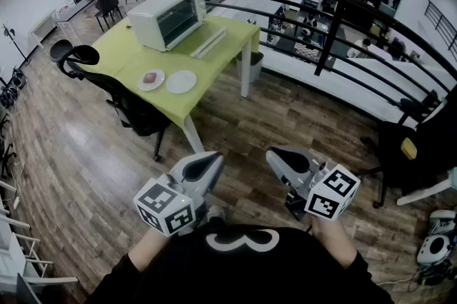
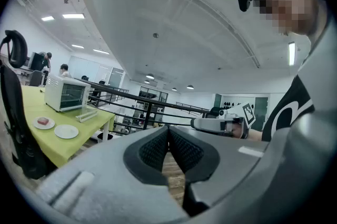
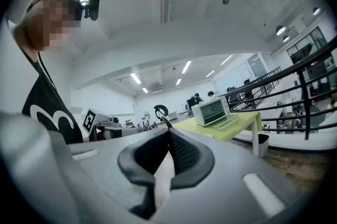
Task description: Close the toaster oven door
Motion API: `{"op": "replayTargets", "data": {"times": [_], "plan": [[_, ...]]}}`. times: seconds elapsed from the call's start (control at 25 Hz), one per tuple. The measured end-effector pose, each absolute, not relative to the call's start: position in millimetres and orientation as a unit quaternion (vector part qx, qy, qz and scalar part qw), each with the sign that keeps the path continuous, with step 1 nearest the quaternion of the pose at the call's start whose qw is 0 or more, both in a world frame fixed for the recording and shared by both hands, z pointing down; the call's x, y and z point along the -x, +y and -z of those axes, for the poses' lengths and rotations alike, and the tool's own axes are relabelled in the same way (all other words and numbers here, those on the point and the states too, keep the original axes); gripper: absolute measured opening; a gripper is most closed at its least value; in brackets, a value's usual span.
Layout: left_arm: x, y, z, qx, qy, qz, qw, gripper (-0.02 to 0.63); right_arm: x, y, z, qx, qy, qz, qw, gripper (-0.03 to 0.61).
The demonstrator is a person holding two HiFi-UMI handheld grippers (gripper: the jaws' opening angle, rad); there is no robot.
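We hold our left claw (image 1: 207,163) and right claw (image 1: 280,156) low over the wooden floor (image 1: 86,153), each closed with its pads together and nothing between them. Well ahead, the toaster oven (image 1: 168,16) stands on the green tabletop (image 1: 128,56). Its door (image 1: 209,42) lies folded down in front.

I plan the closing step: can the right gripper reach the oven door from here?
Probably not. The right gripper is shut near the body, and floor separates it from the table with the open oven door. The way looks free.
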State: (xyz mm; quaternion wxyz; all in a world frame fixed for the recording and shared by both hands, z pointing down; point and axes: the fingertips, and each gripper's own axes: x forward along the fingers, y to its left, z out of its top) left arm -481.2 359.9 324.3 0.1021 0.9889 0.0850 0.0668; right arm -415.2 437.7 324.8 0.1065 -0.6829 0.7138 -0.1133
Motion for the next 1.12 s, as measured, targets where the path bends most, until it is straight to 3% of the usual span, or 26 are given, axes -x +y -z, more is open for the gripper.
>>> {"op": "replayTargets", "data": {"times": [0.52, 1.12], "plan": [[463.4, 366.2, -319.5, -0.989, 0.100, -0.063, 0.093, 0.011, 401.0, 453.0, -323.6, 0.705, 0.695, 0.103, 0.096, 0.000], [381.8, 310.5, -346.0, -0.982, 0.127, -0.079, 0.120, 0.011, 323.7, 401.3, -360.2, 0.733, 0.661, 0.136, 0.084, 0.000]]}}
